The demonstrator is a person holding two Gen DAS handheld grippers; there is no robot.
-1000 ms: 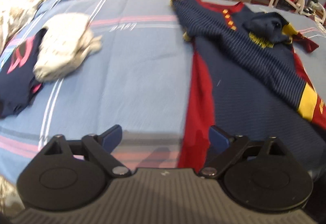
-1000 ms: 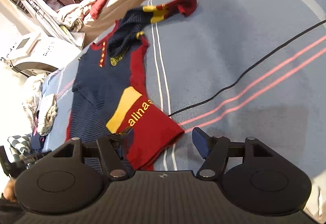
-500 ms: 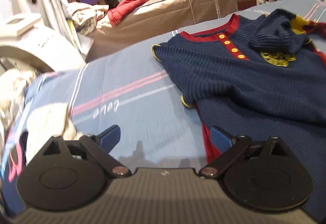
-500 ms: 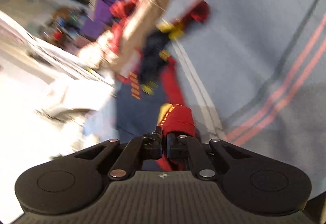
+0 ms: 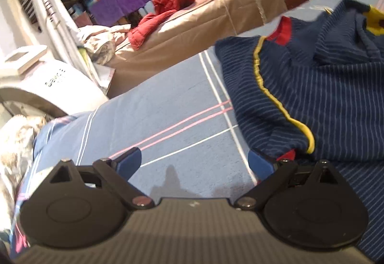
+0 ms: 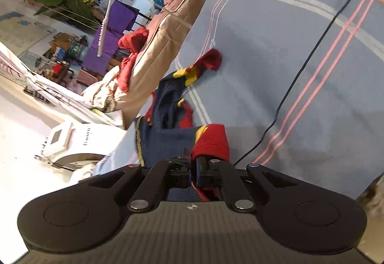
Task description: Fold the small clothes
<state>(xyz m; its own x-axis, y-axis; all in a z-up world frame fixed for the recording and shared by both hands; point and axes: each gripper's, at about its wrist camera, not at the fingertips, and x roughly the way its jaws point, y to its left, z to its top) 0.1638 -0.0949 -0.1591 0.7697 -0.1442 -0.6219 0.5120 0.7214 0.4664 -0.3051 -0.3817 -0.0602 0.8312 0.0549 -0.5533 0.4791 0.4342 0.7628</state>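
1. Here, the right tool (image 6: 195, 174) was closed on the red cuff (image 6: 211, 144) of the navy striped shirt (image 6: 168, 141); both pads were together with the fabric pinched between them; the cuff was bunched just ahead of the fingers.
2. The left tool (image 5: 195, 163) stood wide apart, gripping nothing; its right blue fingertip (image 5: 260, 164) sat just beside the shirt's yellow-piped hem (image 5: 283, 110), touching or nearly so, I could not tell which; its left fingertip (image 5: 128, 162) was over bare sheet.
3. The navy striped shirt (image 5: 324, 96) lay on a blue sheet (image 5: 182, 120) with pink and white stripes, toward the right of the left wrist view; a red collar edge (image 5: 284, 31) showed near the top.
4. In the right wrist view, the other sleeve, with its red and yellow end (image 6: 204, 65), lay stretched out on the sheet (image 6: 276, 48) beyond the grasped cuff.
5. A black cable (image 6: 302, 77) ran across the sheet to the right of the shirt, apart from it.
6. A red jacket (image 5: 165, 12) lay on a tan-covered surface (image 5: 204, 29) behind; a white machine (image 6: 79, 141) stood at the left.
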